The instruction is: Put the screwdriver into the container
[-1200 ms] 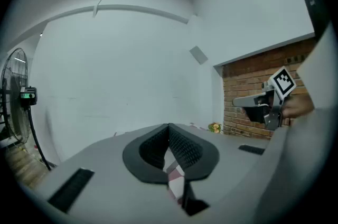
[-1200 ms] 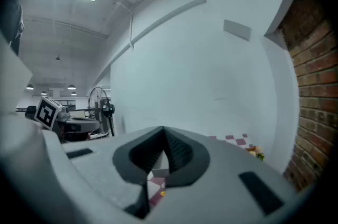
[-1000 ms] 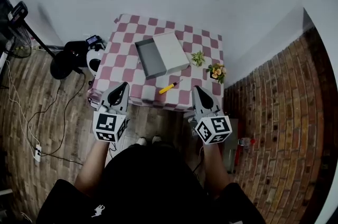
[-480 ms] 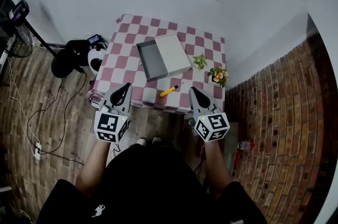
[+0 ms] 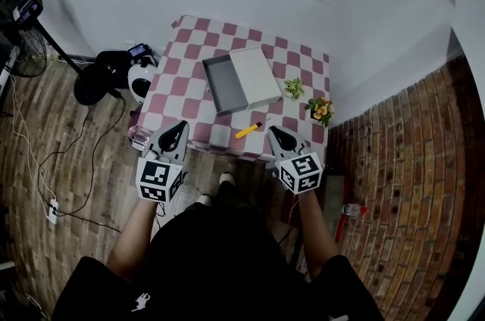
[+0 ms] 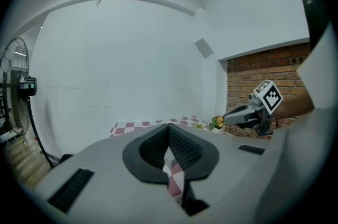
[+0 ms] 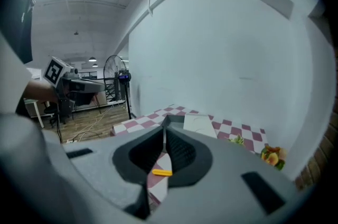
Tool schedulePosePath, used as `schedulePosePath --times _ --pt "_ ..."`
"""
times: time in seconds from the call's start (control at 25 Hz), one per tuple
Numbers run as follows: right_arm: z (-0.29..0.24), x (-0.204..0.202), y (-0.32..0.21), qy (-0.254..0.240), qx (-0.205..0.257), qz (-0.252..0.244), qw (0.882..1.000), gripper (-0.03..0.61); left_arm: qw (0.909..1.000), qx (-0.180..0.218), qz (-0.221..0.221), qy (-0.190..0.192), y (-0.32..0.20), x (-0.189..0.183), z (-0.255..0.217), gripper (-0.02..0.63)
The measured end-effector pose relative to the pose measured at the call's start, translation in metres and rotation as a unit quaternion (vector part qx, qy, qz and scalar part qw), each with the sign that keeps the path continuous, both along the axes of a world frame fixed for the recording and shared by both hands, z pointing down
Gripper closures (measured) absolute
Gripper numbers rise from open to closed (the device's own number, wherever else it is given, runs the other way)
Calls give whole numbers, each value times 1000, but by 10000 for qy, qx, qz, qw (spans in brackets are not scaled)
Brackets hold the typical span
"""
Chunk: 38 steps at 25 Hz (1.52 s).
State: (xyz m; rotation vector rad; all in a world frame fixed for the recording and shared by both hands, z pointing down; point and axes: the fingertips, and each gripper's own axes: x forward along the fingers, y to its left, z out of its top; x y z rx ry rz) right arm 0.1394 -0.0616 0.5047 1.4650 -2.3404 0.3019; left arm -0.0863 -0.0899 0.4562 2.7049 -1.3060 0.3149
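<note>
A yellow screwdriver (image 5: 248,130) lies near the front edge of the pink-and-white checkered table (image 5: 173,96); it also shows low between the jaws in the right gripper view (image 7: 161,172). Behind it stands the container, an open grey box (image 5: 221,82) with a white lid (image 5: 258,75) beside it. My right gripper (image 5: 271,131) is shut and empty, just right of the screwdriver and apart from it. My left gripper (image 5: 179,126) hovers at the table's front left edge, jaws together with nothing held (image 6: 169,127).
Two small potted plants (image 5: 293,88) (image 5: 321,109) stand at the table's right side. A clear jar (image 5: 137,138) sits by the front left corner. A black fan base (image 5: 97,82), a white helmet-like object (image 5: 141,77) and cables lie on the wooden floor at left.
My right gripper has drifted left and forward, closer to the screwdriver. The left gripper has barely moved. Both stay shut.
</note>
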Motion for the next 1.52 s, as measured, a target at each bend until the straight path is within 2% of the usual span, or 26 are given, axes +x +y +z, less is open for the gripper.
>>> schedulePosePath --times 0.08,0.2,0.36,0.48,0.6,0.8,1.08,1.32,1.48,1.52 --pt "15 -3 -8 211 -174 -247 9993 570 10000 -70 -6 -14 -5 1 6 611" --pt "47 -8 -19 829 -454 -803 9923 561 9998 -188 21 -61 -12 7 18 611" --pt "91 -9 -34 1770 -786 -1602 9679 527 9991 -409 60 -130 -26 21 39 611" --pt "116 -8 -42 2141 -1071 -2138 9471 498 9983 -561 -99 -155 -40 29 53 611" --pt "141 -8 -45 2470 -1273 -2789 9192 478 9973 -664 -240 -195 -53 35 66 609" --pt "183 -2 -47 3079 -1598 -3870 8544 443 9952 -872 -362 -263 -72 47 80 577" --pt "214 -2 -46 3378 -1713 -4919 7840 440 9916 -1103 -544 -402 -86 60 97 566" --pt "227 -5 -44 3522 -1606 -5487 7410 443 9881 -1255 -763 -466 -87 60 109 566" --pt "230 -4 -46 3715 -1574 -5719 7143 499 9865 -1302 -870 -483 -86 60 116 568" --pt "228 -5 -46 3707 -1610 -5753 7111 501 9862 -1307 -896 -480 -86 60 117 569"
